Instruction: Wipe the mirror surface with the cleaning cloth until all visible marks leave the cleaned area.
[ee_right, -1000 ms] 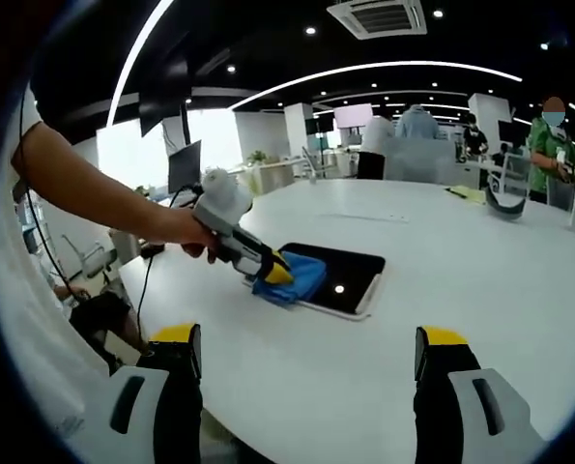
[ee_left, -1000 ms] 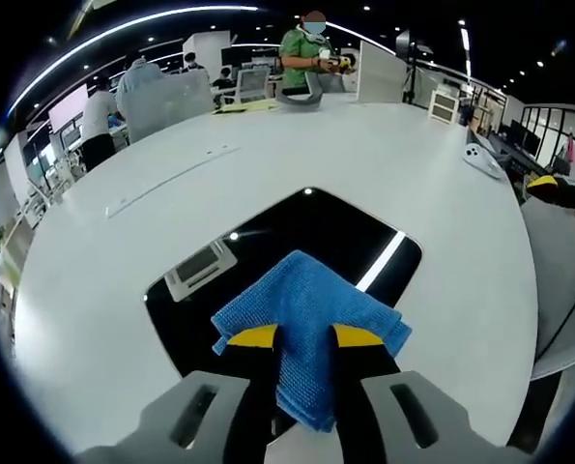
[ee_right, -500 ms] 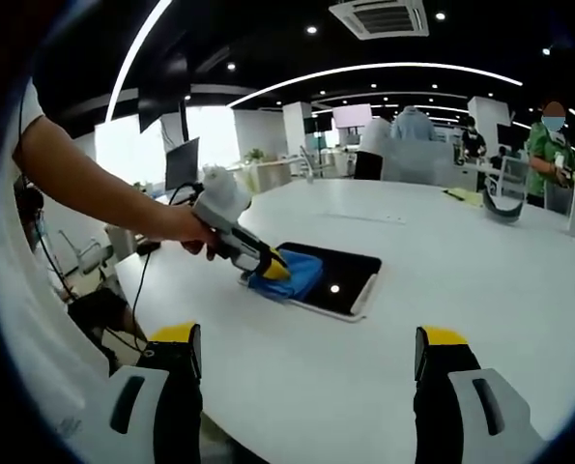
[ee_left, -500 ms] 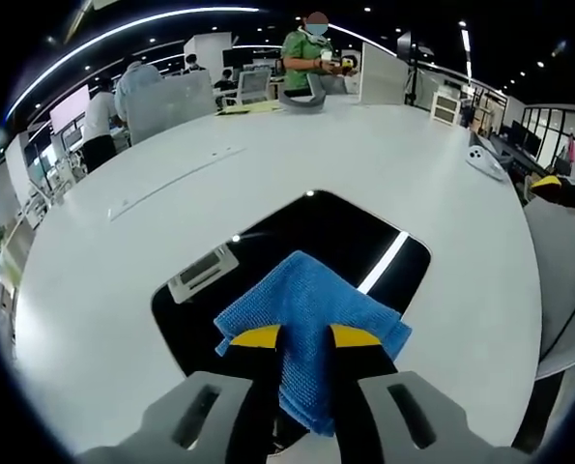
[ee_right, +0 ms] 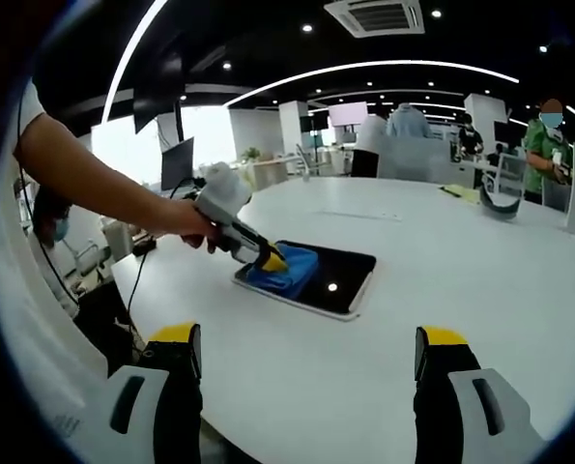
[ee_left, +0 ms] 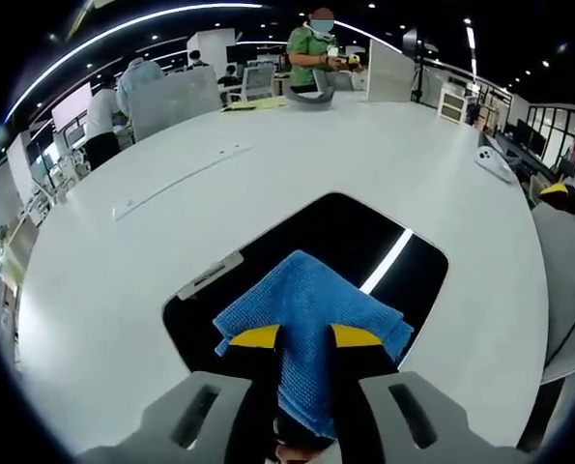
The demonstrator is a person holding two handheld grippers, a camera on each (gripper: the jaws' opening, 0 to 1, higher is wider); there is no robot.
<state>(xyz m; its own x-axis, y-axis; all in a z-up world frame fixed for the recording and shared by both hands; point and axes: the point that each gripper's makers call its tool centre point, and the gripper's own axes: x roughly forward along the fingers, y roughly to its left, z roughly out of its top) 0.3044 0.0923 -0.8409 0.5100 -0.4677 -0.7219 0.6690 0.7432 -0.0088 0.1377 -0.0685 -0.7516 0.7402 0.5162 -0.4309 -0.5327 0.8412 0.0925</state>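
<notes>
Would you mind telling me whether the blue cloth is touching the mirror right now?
Touching. In the left gripper view the blue cloth, pinched by the left gripper, lies flat on the mirror; the right gripper view shows no gap.

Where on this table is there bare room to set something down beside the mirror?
Bare white table runs wide between the mirror and the open right gripper, and beyond the mirror toward the far edge. It is crowded only at the mirror's near end, where the left gripper presses the blue cloth.
</notes>
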